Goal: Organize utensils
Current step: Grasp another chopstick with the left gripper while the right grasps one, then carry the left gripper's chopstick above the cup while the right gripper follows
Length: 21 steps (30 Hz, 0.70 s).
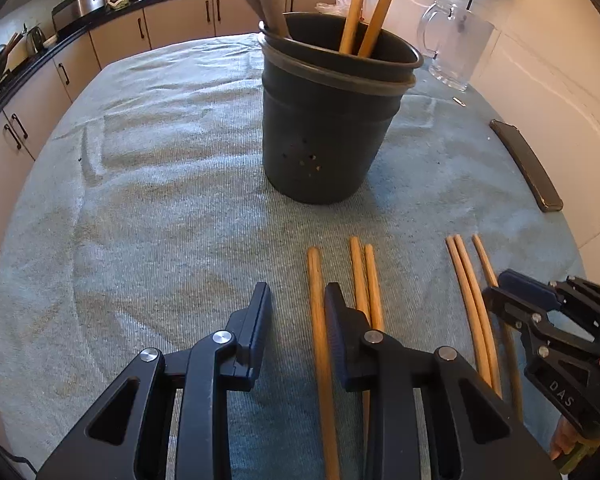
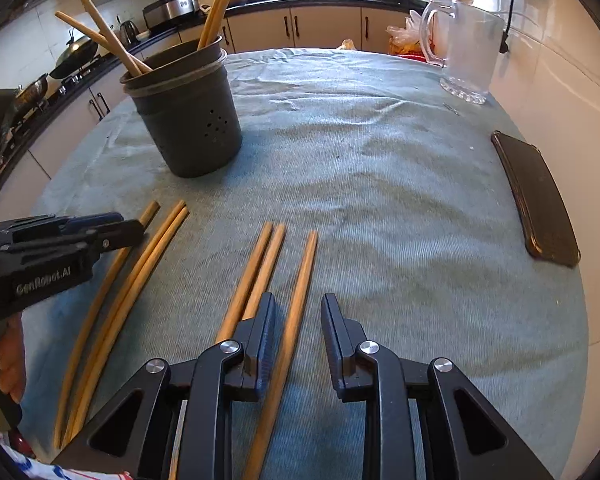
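We could not see the tops of the sticks in the dark pot [image 1: 328, 120] (cut off), and the six chopsticks [image 2: 296, 304] lay on the cloth [image 1: 160, 168] near us. The left gripper [image 1: 298, 300] and right gripper [image 2: 298, 312] both had fingers wide apart, holding nothing. Only the right view showed the whole phone [image 2: 536, 200].

tan wooden chopsticks [image 2: 300, 304], dark grey holder [image 1: 324, 120], blue-grey ribbed cloth [image 1: 160, 200]

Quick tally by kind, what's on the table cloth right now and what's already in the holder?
Wooden chopsticks lying on the cloth: 6
Wooden chopsticks standing in the dark holder: 4
Dark holder: 1
Clear glass jug: 1
Dark phone: 1
Total: 13
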Motion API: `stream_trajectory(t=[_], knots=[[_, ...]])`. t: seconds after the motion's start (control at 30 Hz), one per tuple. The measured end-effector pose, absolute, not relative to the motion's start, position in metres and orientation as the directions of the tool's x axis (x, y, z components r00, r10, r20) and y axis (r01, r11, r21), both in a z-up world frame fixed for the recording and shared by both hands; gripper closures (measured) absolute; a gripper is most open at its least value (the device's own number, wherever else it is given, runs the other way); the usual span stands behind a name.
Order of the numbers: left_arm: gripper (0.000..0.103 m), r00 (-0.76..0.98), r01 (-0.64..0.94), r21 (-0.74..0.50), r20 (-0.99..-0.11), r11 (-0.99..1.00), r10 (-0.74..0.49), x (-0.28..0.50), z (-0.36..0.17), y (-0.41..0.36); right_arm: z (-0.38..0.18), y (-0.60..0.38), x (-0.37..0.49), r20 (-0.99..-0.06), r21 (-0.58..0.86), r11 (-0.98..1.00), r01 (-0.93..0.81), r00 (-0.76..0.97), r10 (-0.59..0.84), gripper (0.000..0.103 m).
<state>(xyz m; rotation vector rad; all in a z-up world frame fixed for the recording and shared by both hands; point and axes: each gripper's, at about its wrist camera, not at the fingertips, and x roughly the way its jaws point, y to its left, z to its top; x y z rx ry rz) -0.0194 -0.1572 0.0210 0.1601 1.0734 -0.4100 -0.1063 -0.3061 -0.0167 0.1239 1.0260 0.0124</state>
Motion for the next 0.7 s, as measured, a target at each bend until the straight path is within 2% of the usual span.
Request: stream_trajectory(t=[0.03,0.07,0.1,0.13,0.23,0.4,0.7], knots=[[0.078,0.415,0.401,-0.062,-0.877,0.914,-0.242,-0.021,0.021,-0.158,-0.017,-0.306,-0.104,-0.854,0.108,0.993,0.052,0.517,0.066,0.084],[0.089,0.420,0.401,-0.056,-0.876,0.915,-0.238,-0.021,0.021,-0.159,-0.017,-0.306,-0.101,-0.856,0.106,0.993,0.058,0.513,0.061,0.092],[0.095,0.419,0.397,-0.058,-0.876,0.916,-0.238,-0.022,0.021,-0.160,-0.017,-0.306,-0.099,-0.858,0.107,0.992,0.062,0.509,0.061,0.094],[0.096,0.413,0.389,-0.070,-0.878,0.919,-0.242,-0.022,0.021,-0.159,-0.017,-0.306,-0.098,-0.859,0.113,0.991,0.065,0.508,0.065,0.095],[0.097,0.408,0.345,-0.116,-0.875,0.932,-0.260,-0.021,0.025,-0.149,-0.015,-0.306,-0.099,-0.857,0.111,0.991,0.073,0.512,0.059,0.097],[0.097,0.461,0.335,-0.146,-0.836,0.931,-0.297,-0.034,0.052,-0.131,0.008,-0.315,-0.119,-0.801,0.159,0.984,0.085,0.593,0.078,0.097],[0.097,0.568,0.353,-0.210,-0.726,0.912,-0.388,-0.076,0.116,-0.103,0.057,-0.323,-0.161,-0.690,0.213,0.973,0.086,0.719,0.087,0.097]])
